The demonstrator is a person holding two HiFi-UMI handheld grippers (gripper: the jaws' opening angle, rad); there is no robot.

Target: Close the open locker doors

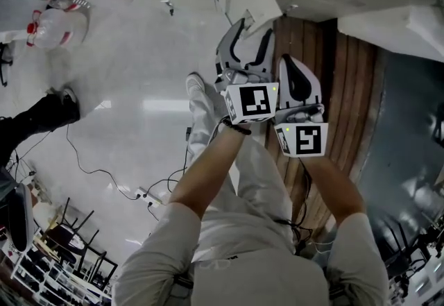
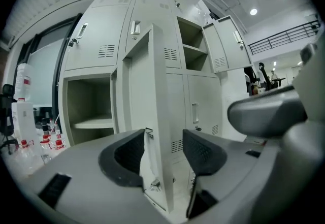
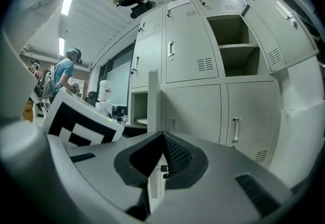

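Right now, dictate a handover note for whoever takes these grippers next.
Left gripper: open, with the lower door lined up edge-on between its jaws. Not gripped; contact unclear.
Right gripper: shut, empty.
Lockers: the lower door is swung out from its compartment. The upper door is also swung open.
Done: no open door closed yet.
Left: push the lower door shut, then the upper door.
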